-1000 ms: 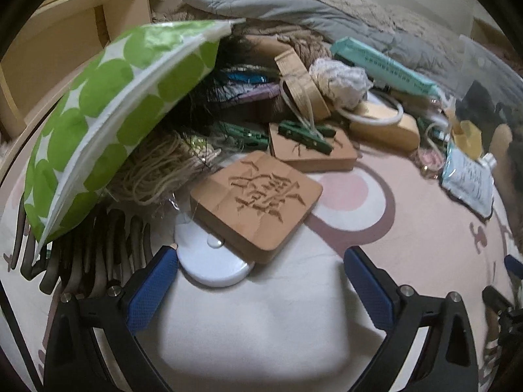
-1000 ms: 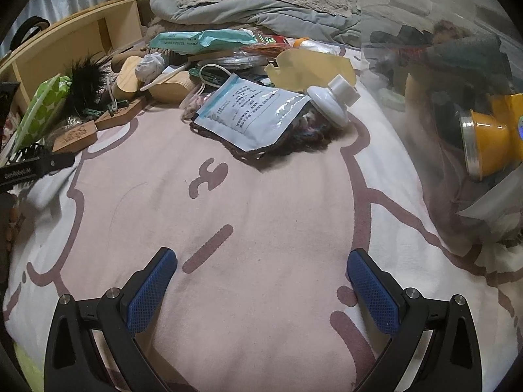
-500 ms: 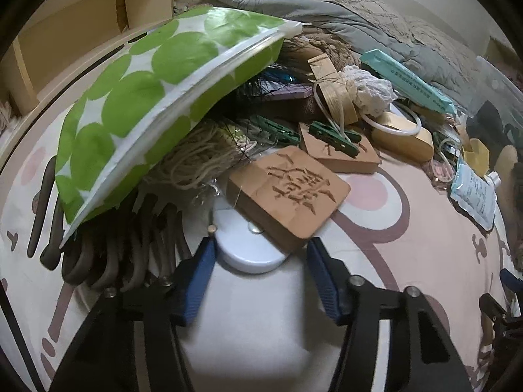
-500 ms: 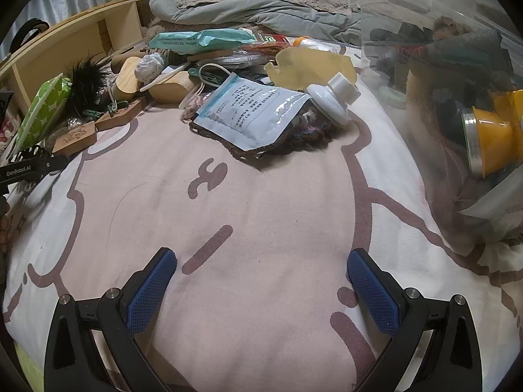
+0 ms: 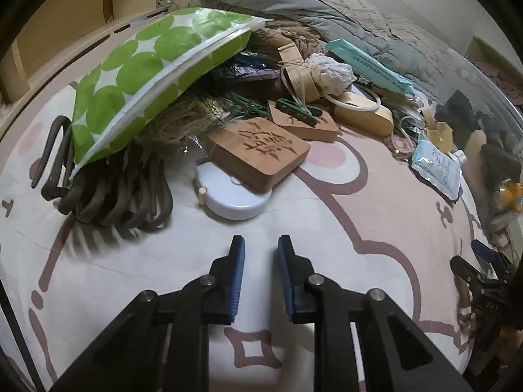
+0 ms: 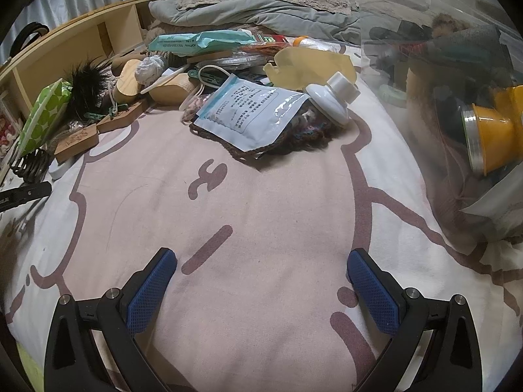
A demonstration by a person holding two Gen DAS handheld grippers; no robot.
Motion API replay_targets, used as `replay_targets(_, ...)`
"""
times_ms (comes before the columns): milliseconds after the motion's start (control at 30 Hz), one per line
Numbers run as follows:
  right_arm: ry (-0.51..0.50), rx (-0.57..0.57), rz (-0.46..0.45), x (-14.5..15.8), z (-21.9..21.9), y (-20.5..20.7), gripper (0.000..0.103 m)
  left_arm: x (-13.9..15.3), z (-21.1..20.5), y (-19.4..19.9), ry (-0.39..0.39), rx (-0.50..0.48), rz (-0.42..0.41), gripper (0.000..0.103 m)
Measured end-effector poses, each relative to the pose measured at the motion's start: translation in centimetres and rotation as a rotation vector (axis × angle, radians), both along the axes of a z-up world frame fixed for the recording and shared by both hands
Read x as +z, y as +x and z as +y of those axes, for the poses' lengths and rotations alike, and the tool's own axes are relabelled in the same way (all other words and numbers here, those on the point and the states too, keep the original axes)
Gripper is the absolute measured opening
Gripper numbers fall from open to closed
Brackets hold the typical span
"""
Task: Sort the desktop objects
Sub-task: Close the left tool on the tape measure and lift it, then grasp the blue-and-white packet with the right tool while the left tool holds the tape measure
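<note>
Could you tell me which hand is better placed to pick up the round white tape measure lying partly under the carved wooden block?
Left. The left tongs, shut and empty, point at the round white tape measure; from the right tongs it lies far off.

1. Bedsheet [image 6: 261,196]: pale pink and white, dusky mauve cartoon outlines.
2. Pouch [image 5: 157,75]: white ground, lime-green polka dots.
3. Wooden block [image 5: 258,156]: tan, carved characters on its top.
4. Round case [image 5: 235,201]: plain white.
5. Clips [image 5: 297,111]: dark green.
6. Hangers [image 5: 114,196]: dull grey-brown.
7. Sachet [image 6: 251,114]: white, light blue border, dark print.
8. Left gripper [image 5: 261,258] and right gripper [image 6: 261,271]: black frames, blue pads.
9. Quilt [image 6: 261,9]: grey.
</note>
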State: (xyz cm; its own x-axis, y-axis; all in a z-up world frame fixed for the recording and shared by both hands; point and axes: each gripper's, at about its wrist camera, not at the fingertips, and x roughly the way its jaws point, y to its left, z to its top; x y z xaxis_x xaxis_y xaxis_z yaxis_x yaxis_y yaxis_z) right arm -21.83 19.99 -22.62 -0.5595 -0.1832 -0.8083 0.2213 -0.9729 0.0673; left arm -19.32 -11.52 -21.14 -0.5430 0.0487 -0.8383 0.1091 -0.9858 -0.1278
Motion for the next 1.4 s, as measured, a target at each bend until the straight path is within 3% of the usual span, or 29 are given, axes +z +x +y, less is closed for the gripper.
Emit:
replay_targets(67,-0.002,0.000,0.000,0.0,0.0,0.0,0.103,-0.2,-0.1,-0.2,-0.022,0.022,0.004,0.029)
replay_targets(133,-0.001,0.000,0.000,0.0,0.0,0.0,0.103,-0.5,-0.4,-0.8,0.000,0.028,0.007,0.069)
replay_targets(167,-0.002,0.000,0.000,0.0,-0.1,0.0,0.103,-0.5,-0.5,-1.2,0.008,0.029,0.015,0.072)
replay_targets(333,0.000,0.000,0.000,0.0,-0.2,0.0,0.103,-1.1,-0.4,-3.2,-0.082,0.035,0.005,0.073)
replay_targets(667,0.007,0.000,0.001,-0.1,-0.1,0.0,0.103,-1.7,-0.1,-5.5,-0.152,0.018,0.016,0.072)
replay_targets(733,0.005,0.000,0.000,-0.1,-0.2,0.0,0.103,-1.8,-0.1,-5.5,-0.120,-0.009,0.025,0.056)
replay_targets(967,-0.003,0.000,0.003,0.0,-0.1,0.0,0.103,-1.4,0.8,-3.2,-0.068,-0.067,0.016,0.056)
replay_targets(1233,-0.010,0.002,-0.009,0.0,-0.1,-0.3,0.103,-0.5,4.8,0.9,0.097,-0.185,-0.005,0.056)
replay_targets(1400,-0.008,0.006,-0.020,0.3,-0.1,-0.4,0.103,-1.1,7.7,0.6,0.041,-0.225,-0.002,0.057)
